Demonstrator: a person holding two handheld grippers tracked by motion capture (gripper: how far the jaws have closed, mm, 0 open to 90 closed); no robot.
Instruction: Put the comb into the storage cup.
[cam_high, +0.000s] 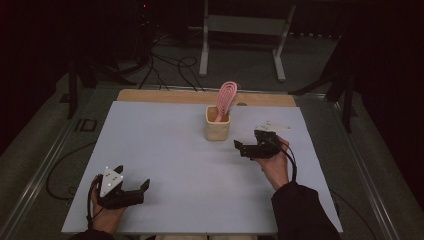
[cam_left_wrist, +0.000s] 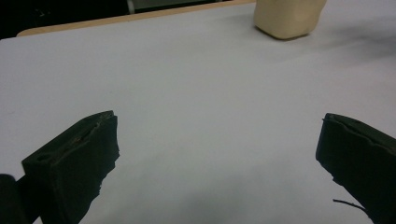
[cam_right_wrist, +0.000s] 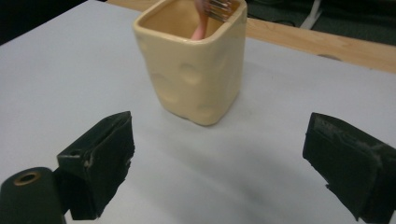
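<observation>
Two open tools, one cup, one brush

Two black two-jaw tools are over the pale grey worktop (cam_high: 165, 145), one in each hand. One cream-yellow square ceramic cup (cam_high: 217, 124) stands on it, and one pink looped plastic hairbrush (cam_high: 226, 97) stands inside the cup.

The right tool (cam_high: 244, 147) is just beside the cup, on its right side in the high view, and it points toward the cup. Its jaws are wide apart and they hold nothing. In the right gripper view the cup (cam_right_wrist: 194, 60) is between and beyond the two jaws, not touching them.

The left tool (cam_high: 134, 189) is near the front left corner of the worktop, well apart from the cup. Its jaws are also spread wide with nothing between them.

The cup is upright, near the far edge of the worktop, with its opening up. The hairbrush has its long axis almost vertical, a little tilted to the right in the high view; handle is down in the cup, head is up.

The cup has rounded corners and shallow round dents on its sides. The head of the brush is made of oval loops.
</observation>
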